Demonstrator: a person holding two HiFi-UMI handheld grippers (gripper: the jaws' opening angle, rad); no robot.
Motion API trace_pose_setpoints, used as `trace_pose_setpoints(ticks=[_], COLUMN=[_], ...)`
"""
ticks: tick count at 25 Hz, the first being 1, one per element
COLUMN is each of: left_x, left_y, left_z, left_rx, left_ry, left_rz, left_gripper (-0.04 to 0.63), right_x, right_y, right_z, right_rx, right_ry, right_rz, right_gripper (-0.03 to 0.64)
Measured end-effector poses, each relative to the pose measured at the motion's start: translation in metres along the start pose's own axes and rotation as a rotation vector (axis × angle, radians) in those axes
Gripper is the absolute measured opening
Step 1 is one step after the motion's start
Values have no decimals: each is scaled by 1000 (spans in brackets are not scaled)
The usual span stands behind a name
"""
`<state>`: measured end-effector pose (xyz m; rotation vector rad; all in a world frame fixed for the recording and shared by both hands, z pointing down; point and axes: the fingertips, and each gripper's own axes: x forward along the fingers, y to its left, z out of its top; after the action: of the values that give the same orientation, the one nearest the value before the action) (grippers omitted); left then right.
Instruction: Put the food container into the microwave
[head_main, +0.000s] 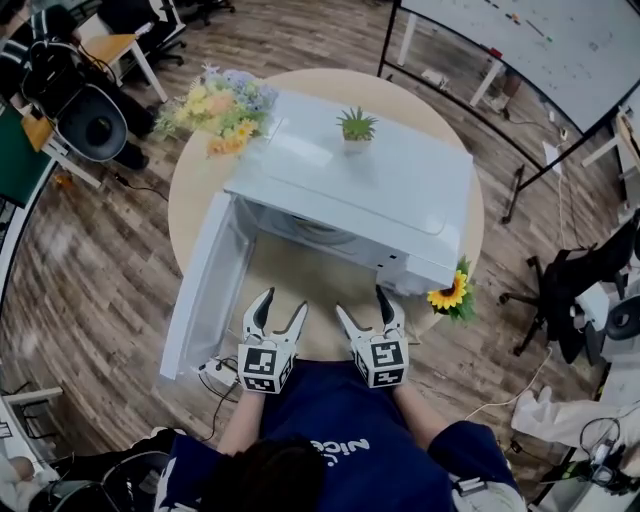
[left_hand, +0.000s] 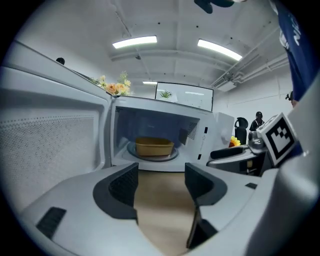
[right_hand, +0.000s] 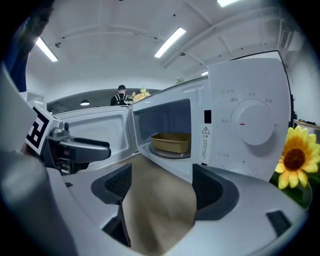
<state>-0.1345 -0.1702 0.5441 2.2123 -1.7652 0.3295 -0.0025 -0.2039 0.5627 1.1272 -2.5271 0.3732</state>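
Note:
A white microwave (head_main: 360, 190) stands on the round table with its door (head_main: 205, 290) swung open to the left. Inside, a tan food container (left_hand: 154, 146) rests on the glass turntable; the right gripper view also shows the container (right_hand: 171, 141) in the cavity. My left gripper (head_main: 277, 318) hovers open in front of the opening, nothing between its jaws. My right gripper (head_main: 365, 308) is beside it, also open and empty, near the control panel (right_hand: 247, 125).
A small potted plant (head_main: 356, 127) sits on the microwave top. A flower bouquet (head_main: 222, 105) lies at the table's back left and a sunflower (head_main: 449, 293) at the right edge. Office chairs, desks and a whiteboard surround the table. A cable (head_main: 215, 375) hangs near the door.

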Motion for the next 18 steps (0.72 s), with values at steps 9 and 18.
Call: trace_pose_setpoints(ticks=[9, 18], left_x=[-7, -6], left_y=[3, -6], left_z=[1, 12], left_rx=[-48, -31], left_ry=[-13, -61], left_rz=[8, -32], left_gripper=[279, 3], right_x=[-5, -11], right_y=[8, 11], right_z=[6, 17], right_rx=[-37, -88], right_ry=[-19, -66], right_rz=[4, -3], right_gripper=[349, 11])
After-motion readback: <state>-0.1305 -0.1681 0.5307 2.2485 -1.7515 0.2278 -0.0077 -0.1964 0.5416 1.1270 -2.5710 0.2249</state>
